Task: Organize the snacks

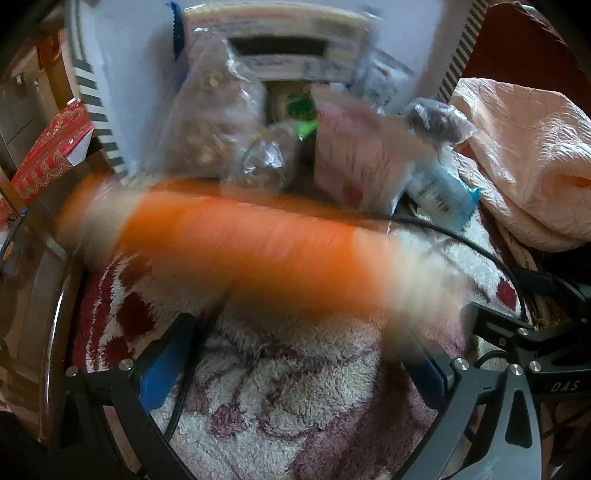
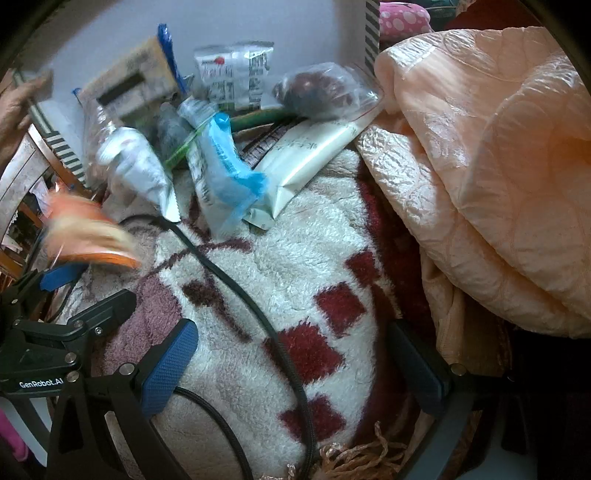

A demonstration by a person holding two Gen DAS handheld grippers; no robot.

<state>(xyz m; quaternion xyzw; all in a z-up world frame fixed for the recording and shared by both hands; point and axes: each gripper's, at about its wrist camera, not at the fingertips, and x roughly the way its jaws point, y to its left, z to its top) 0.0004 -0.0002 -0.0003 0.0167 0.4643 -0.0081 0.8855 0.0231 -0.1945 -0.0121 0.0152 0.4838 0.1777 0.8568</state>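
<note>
Left gripper (image 1: 295, 354) jaws wide, orange packet (image 1: 236, 243) blurred just beyond, grip unclear. Right gripper (image 2: 299, 369) spread wide, empty, over fleece blanket (image 2: 295, 266); snack pile (image 2: 221, 122) far.

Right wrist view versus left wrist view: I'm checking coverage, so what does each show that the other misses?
Only the right wrist view shows the pink spotted cushion and a bare hand. Only the left wrist view shows the red patterned box. Both show the blurred orange packet, blue wrapper, dark-filled clear bag, black cable and peach quilt.

left tool (image 2: 22, 284) body: "GenRobot.AI" | right tool (image 1: 546, 332) body: "DAS" | snack packets: print unreadable
</note>
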